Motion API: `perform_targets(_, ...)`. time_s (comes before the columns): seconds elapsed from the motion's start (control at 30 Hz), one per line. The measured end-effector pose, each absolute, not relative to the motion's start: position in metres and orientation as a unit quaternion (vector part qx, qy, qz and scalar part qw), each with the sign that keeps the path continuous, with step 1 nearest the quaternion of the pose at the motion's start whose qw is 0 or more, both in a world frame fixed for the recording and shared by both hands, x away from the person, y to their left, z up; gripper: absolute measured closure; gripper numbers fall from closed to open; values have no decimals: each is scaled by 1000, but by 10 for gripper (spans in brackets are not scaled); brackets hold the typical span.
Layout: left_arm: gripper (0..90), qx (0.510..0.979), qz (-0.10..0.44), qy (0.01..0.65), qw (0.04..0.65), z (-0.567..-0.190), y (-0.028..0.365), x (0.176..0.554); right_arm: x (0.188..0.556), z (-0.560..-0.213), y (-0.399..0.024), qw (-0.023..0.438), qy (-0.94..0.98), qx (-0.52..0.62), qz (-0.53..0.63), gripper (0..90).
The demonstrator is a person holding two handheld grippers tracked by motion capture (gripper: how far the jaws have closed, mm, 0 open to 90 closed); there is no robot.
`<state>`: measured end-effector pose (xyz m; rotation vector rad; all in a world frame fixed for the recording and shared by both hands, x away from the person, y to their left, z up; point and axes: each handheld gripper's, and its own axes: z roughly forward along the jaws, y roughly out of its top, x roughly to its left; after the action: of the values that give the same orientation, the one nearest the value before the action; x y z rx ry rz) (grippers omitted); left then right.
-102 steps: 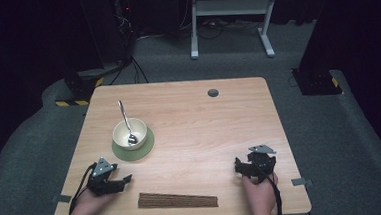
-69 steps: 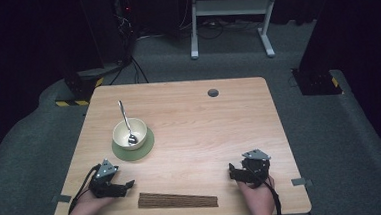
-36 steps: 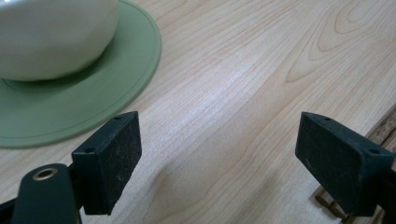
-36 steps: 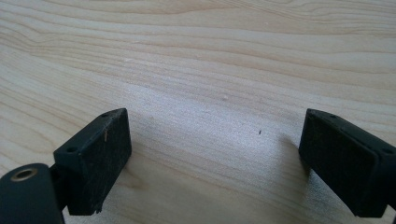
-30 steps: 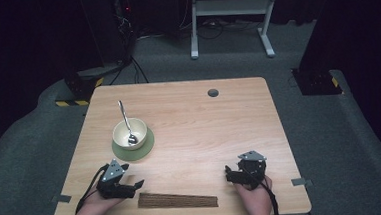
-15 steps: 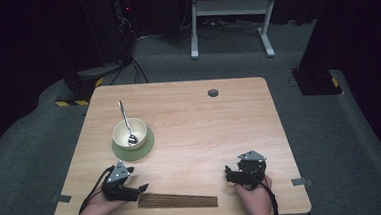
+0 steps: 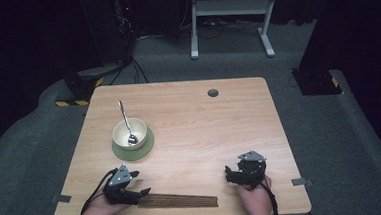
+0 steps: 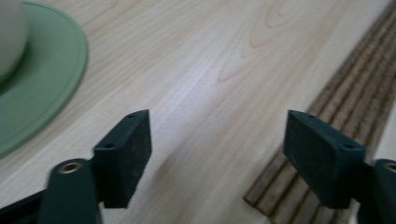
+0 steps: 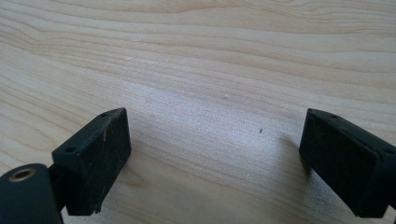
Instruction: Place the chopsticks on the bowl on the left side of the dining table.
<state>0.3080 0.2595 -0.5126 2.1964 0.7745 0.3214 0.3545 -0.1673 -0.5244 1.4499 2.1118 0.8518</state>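
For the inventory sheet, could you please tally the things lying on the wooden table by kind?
Cream ceramic bowl: 1
Round green saucer under the bowl: 1
Silver metal spoon standing in the bowl: 1
Dark brown ribbed slatted mat near the front edge: 1
Total: 4

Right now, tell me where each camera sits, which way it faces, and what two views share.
High view: above the person's side, facing forward and down on the table; both hands, left tongs and right tongs show.
Left gripper view: rides the left tongs, looking along its open jaws, which have just been closing, with bare table between them; slatted mat beside one jaw.
Right gripper view: rides the right tongs, facing bare wood between open jaws.
Shared: the high and left gripper views both show the slatted mat and green saucer.
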Motion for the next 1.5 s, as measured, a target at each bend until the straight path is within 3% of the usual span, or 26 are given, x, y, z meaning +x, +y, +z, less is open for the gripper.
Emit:
perform_targets(0.13, 301, 868, 104, 298, 383, -516, 260, 308, 355, -524, -167, 219, 763, 525, 308, 84)
perform_targets(0.93, 405, 872, 118, 283, 381, -519, 257, 307, 355, -524, -167, 218, 764, 523, 309, 84)
perform_targets(1.5, 662, 880, 118, 253, 385, -521, 248, 310, 355, -524, -167, 218, 764, 523, 309, 84)
